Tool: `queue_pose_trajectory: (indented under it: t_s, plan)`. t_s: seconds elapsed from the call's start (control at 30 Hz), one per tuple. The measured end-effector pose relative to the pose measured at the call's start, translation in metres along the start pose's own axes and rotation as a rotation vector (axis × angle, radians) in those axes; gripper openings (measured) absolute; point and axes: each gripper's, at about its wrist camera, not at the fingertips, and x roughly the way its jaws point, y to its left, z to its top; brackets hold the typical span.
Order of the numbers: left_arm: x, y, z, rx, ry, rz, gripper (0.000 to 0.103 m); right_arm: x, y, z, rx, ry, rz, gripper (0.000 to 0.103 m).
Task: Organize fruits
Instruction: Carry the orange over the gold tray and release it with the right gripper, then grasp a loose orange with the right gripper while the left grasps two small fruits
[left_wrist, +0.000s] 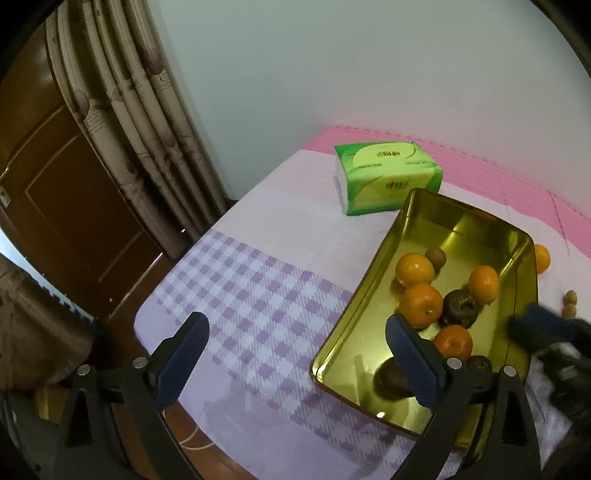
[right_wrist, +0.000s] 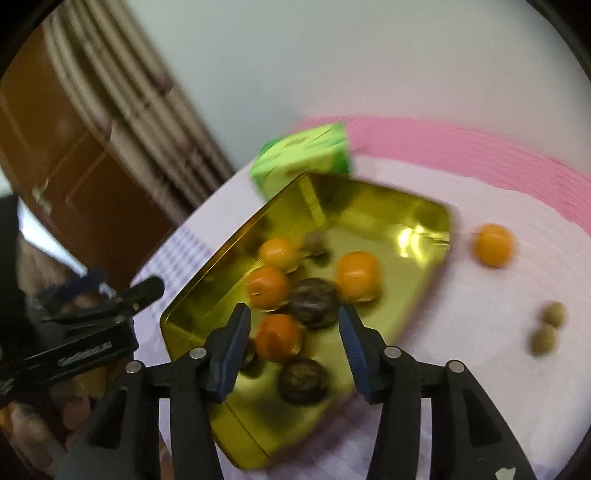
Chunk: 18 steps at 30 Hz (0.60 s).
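A shiny gold tray (left_wrist: 461, 229) (right_wrist: 369, 218) lies on the checked cloth and holds several oranges (left_wrist: 421, 304) (right_wrist: 267, 291), dark wrinkled fruits (left_wrist: 461, 308) (right_wrist: 314, 302) and a small brown fruit (left_wrist: 436, 258). Outside it, to the right, lie one orange (left_wrist: 541, 258) (right_wrist: 495, 245) and two small olive-coloured fruits (left_wrist: 570, 297) (right_wrist: 554, 314). My left gripper (left_wrist: 299, 358) is open wide, straddling the tray's near left rim, holding nothing. My right gripper (right_wrist: 293, 354) hangs open over the tray's near end; an orange (right_wrist: 277, 338) and a dark fruit (right_wrist: 303, 382) lie below its gap, untouched.
A green tissue pack (left_wrist: 388, 177) (right_wrist: 303, 158) stands just behind the tray. A pink mat (left_wrist: 498, 166) lines the far side against the wall. The table's left edge drops off toward a curtain (left_wrist: 140, 122) and a brown door (left_wrist: 74, 206).
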Motion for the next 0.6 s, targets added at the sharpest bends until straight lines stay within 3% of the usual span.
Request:
queue_pose_trajectory:
  t_s: [0.13,0.3,0.6]
  plan:
    - [-0.005,-0.008,-0.002,0.018,-0.010,-0.019,0.096,-0.046,-0.045,-0.023,0.049,-0.076,-0.121,0.054]
    - [-0.011,-0.022,-0.007,0.051,-0.009,-0.041,0.096,-0.073,-0.103,-0.056,0.108,-0.059,-0.281,0.055]
    - [-0.011,-0.034,-0.012,0.085,-0.008,-0.045,0.096,-0.082,-0.124,-0.047,0.045,-0.063,-0.324,0.055]
